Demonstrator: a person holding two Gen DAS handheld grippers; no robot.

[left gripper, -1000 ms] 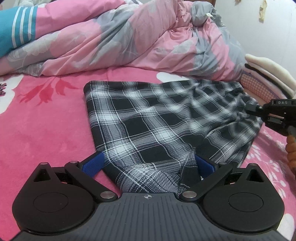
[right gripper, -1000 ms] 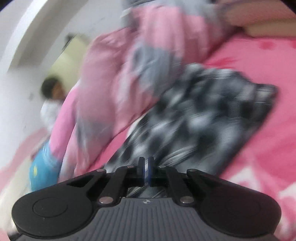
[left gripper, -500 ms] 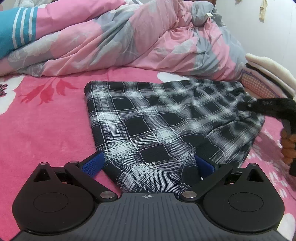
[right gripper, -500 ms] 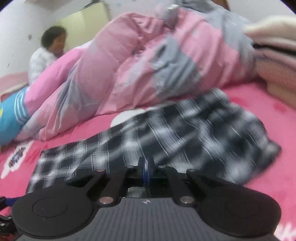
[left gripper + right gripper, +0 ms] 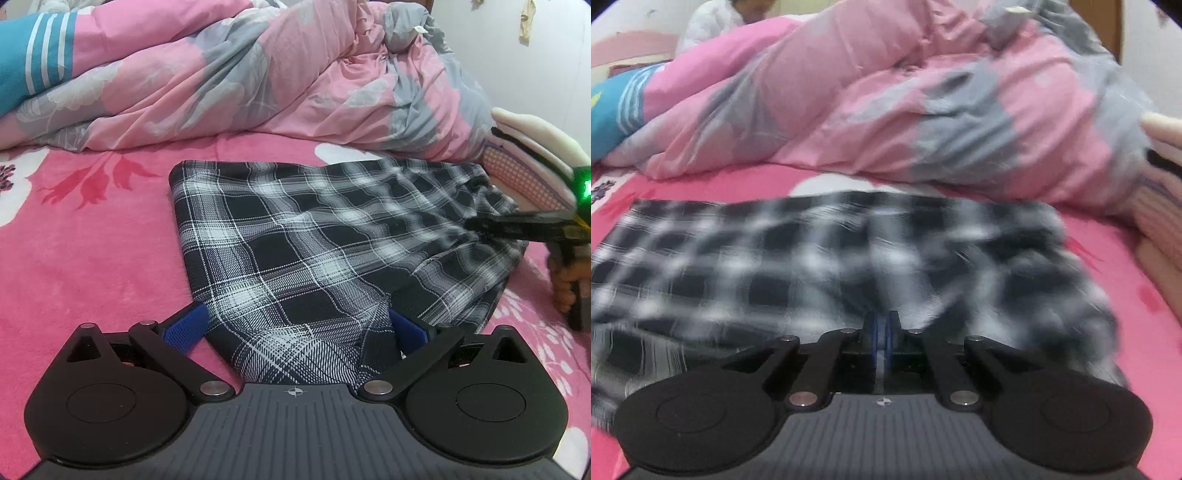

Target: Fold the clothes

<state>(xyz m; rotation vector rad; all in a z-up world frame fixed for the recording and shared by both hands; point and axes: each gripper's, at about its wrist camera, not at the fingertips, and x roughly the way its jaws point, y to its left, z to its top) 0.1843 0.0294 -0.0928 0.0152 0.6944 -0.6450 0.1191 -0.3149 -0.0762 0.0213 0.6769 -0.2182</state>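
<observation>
Shorts [image 5: 314, 236] lie flat on the bed [image 5: 92, 251], one end between your wide left claw [image 5: 295, 328], the far edge pinched in your shut right claw [image 5: 882, 328]: carry that edge low and level toward the left claw.

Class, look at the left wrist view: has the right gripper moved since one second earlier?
Yes. Against the folded stack, the right gripper has rolled over and its fingers now point further in over the plaid garment.
</observation>
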